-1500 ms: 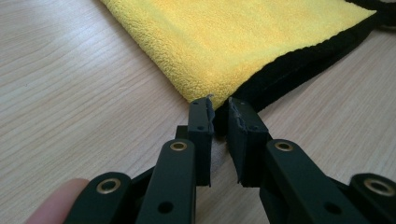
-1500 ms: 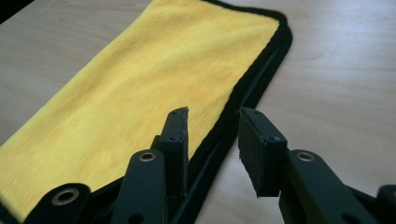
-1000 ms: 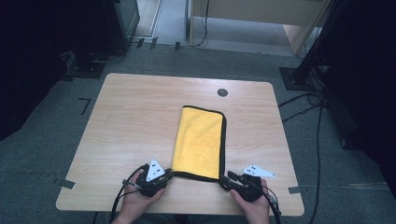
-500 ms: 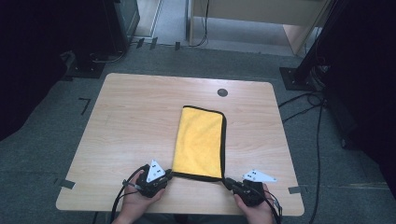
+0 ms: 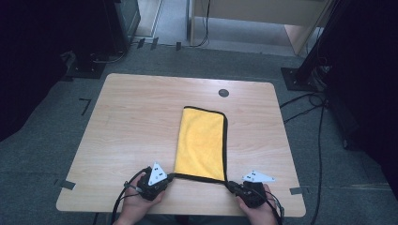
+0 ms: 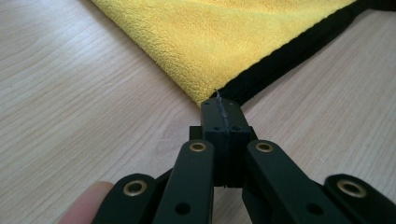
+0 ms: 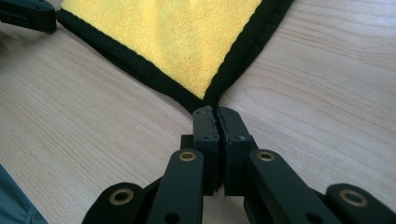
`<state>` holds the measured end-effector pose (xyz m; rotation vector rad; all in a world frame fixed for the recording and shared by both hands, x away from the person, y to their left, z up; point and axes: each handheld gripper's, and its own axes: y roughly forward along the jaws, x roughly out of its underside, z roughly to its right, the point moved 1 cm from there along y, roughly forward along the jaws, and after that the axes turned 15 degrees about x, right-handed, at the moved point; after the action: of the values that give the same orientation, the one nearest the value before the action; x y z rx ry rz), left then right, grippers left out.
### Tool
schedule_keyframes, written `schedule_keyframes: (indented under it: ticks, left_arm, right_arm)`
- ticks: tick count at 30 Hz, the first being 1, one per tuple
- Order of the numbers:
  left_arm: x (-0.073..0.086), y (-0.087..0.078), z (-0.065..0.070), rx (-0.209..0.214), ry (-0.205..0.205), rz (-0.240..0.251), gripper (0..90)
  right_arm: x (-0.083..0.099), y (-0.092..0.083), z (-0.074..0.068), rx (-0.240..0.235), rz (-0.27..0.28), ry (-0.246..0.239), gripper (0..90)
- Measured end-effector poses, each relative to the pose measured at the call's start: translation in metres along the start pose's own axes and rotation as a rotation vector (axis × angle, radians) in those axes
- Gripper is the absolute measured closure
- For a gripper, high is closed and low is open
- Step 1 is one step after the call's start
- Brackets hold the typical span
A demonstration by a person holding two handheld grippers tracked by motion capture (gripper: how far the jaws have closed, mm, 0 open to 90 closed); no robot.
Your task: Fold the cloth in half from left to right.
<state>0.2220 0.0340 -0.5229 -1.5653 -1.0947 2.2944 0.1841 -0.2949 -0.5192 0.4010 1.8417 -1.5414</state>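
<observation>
Two claws, one per hand, both at the near end of the yellow cloth.

Left claw: jaws pressed together on the cloth's near left corner, a sliver of fabric pinched between the tips. A fingertip shows beside the linkage. In the high view the left claw sits just off that corner, grey three-cornered plate on top, cable looping toward the tabletop's near edge, left hand behind it.

Right claw: jaws closed on the cloth's near right corner, where two black-trimmed edges meet. The left claw's black tip appears at the far end of the cloth's near edge in the right gripper view. In the high view the right claw is at that corner, right hand behind it.

Yellow cloth: long rectangle, black trim along its right, near and far edges, lying flat; the near edge runs straight between the two claws.

Tabletop: light wood, bare to either side of the cloth. A dark round grommet lies beyond the cloth's far end.

Grey floor surrounds the tabletop; cables trail to the cloth's far right.
</observation>
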Motion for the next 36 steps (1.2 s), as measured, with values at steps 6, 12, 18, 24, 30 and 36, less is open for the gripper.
schedule_keyframes:
  ticks: [6,12,18,24,30,36]
  left_arm:
    - [0.0,-0.002,0.008,0.013,0.031,-0.02,90.0]
    - [0.0,0.0,0.011,0.038,0.063,-0.038,90.0]
    - [0.001,-0.001,0.01,0.082,0.067,-0.027,90.0]
    - [0.001,-0.004,0.004,0.096,0.037,0.024,66.5]
    - [0.002,-0.005,0.004,0.073,0.034,0.041,62.5]
    - [0.001,-0.007,0.0,0.099,0.0,0.078,59.9]
  right_arm:
    - [0.0,-0.003,0.003,0.018,-0.002,0.001,87.3]
    - [0.001,-0.003,0.005,0.041,-0.011,-0.004,87.3]
    - [0.001,-0.002,0.006,0.033,-0.012,0.006,85.4]
    - [0.0,-0.003,0.013,0.02,0.012,0.059,69.9]
    - [-0.002,-0.004,0.015,0.016,0.036,0.075,67.3]
    - [-0.004,-0.006,0.017,0.026,0.073,0.1,65.1]
